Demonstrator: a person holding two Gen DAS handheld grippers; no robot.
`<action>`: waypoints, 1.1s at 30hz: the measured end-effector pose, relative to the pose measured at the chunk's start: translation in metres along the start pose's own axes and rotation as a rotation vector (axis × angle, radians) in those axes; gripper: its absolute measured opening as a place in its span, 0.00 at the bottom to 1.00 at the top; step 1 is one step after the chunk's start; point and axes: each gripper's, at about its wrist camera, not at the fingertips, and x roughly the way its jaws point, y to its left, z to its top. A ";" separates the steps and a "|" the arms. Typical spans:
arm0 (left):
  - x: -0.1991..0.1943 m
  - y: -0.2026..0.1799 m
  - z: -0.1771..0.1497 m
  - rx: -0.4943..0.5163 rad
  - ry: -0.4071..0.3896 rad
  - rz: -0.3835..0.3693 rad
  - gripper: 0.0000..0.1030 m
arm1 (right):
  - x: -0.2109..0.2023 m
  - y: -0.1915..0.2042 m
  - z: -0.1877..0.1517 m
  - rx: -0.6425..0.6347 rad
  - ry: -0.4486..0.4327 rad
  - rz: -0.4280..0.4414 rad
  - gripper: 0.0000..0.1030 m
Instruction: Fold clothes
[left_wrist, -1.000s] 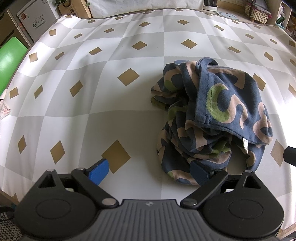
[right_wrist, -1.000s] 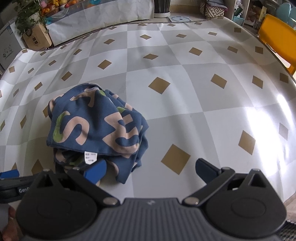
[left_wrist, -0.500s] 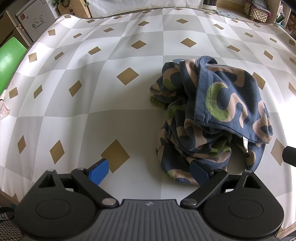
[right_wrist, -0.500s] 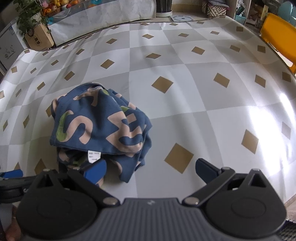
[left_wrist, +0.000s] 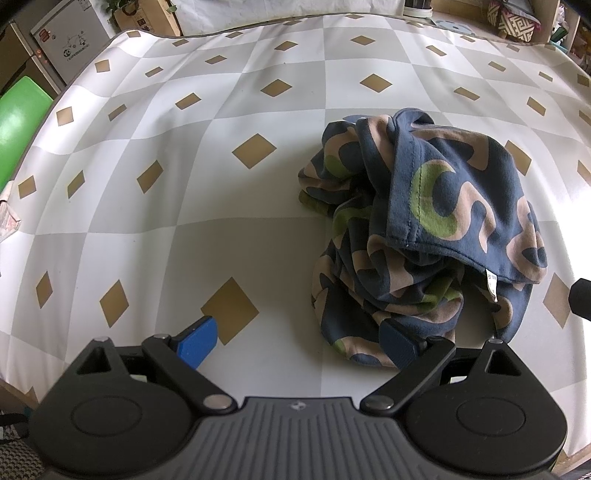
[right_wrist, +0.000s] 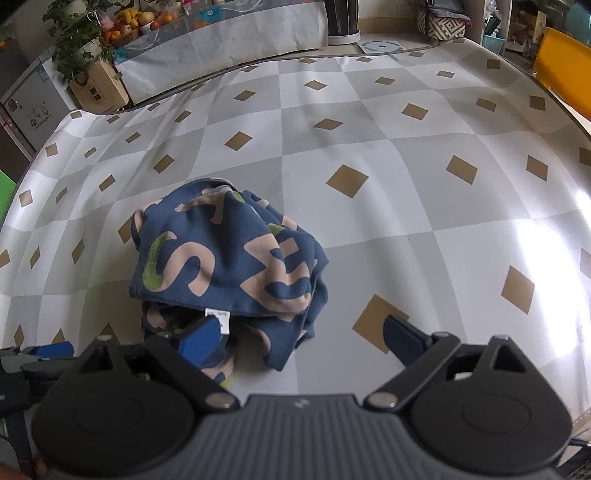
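Note:
A crumpled navy garment (left_wrist: 436, 221) with beige and green letters and a white label lies in a heap on the checkered tablecloth (left_wrist: 221, 147). My left gripper (left_wrist: 295, 343) is open near the table's front edge, and its right fingertip (left_wrist: 397, 345) sits against the heap's near edge. In the right wrist view the same garment (right_wrist: 229, 258) lies at the lower left. My right gripper (right_wrist: 301, 338) is wide and its jaws are closing. The heap's near corner lies between them, the left fingertip (right_wrist: 201, 338) just under the label, and the pads do not press the cloth.
A green chair (left_wrist: 18, 122) stands past the table's left edge and a yellow chair (right_wrist: 565, 81) past the right. A cardboard box with a plant (right_wrist: 98, 92) and a cloth-covered bench stand beyond the far edge. The left gripper's blue pad (right_wrist: 48, 349) shows at the lower left.
In the right wrist view the garment has slid toward the middle of the picture as that gripper tipped. The left wrist view is the same.

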 end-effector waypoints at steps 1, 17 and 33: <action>0.000 0.000 0.000 0.000 0.000 0.000 0.92 | 0.000 0.000 0.000 0.002 -0.002 0.002 0.90; 0.002 -0.003 0.000 0.008 -0.001 0.009 0.92 | -0.006 -0.004 0.001 0.013 -0.045 -0.026 0.67; 0.001 -0.009 -0.001 0.024 -0.013 0.008 0.92 | -0.009 -0.007 0.001 0.021 -0.103 -0.080 0.18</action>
